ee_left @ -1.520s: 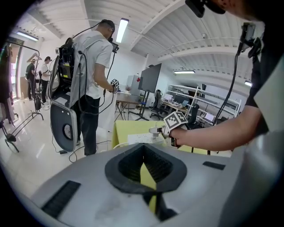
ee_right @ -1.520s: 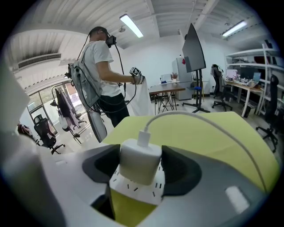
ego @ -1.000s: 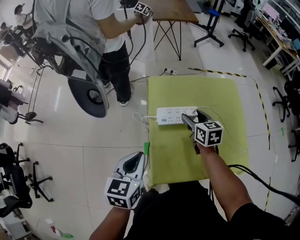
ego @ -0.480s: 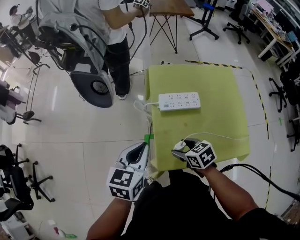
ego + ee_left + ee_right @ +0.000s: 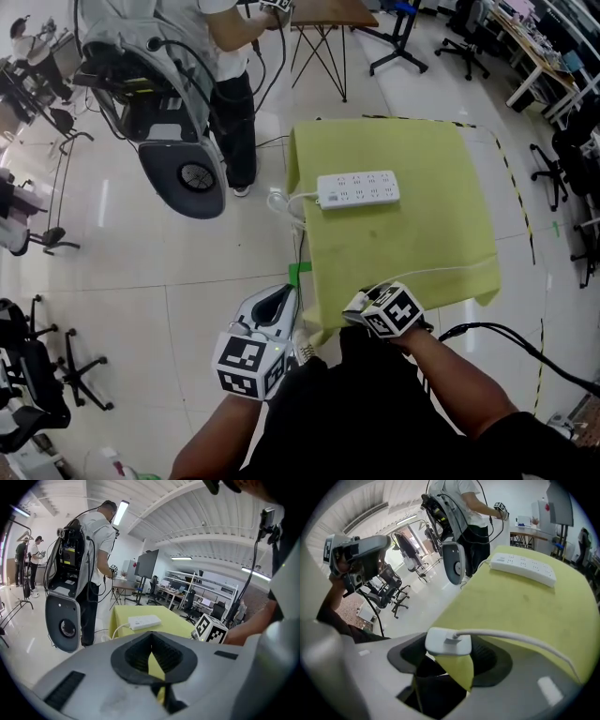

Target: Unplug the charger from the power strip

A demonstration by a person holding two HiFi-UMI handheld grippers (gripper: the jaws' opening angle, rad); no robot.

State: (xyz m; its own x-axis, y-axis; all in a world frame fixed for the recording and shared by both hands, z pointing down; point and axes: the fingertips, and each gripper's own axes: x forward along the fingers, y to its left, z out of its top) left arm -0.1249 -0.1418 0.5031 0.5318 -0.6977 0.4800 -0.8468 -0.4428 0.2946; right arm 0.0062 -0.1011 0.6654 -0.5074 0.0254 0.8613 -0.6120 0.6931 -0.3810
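The white power strip (image 5: 358, 188) (image 5: 145, 622) (image 5: 524, 566) lies at the far side of the green-covered table (image 5: 412, 234), with no plug showing in its sockets. My right gripper (image 5: 360, 313) (image 5: 447, 654) is at the table's near edge, tilted steeply down and shut on the white charger (image 5: 447, 642). The charger's thin white cable (image 5: 441, 272) (image 5: 511, 637) trails right across the cloth. My left gripper (image 5: 278, 302) (image 5: 151, 652) hangs off the table's near-left corner, empty, with its jaws together.
The strip's own cord (image 5: 286, 202) droops off the table's left edge. A person (image 5: 220, 56) with a grey backpack rig (image 5: 159, 103) stands beyond the far-left corner. Office chairs (image 5: 562, 159) and desks line the right. A folding table (image 5: 323, 19) stands at the back.
My right gripper pulled back from the power strip to the near table edge, bringing the charger and its cable along. The left gripper only drifted a little.
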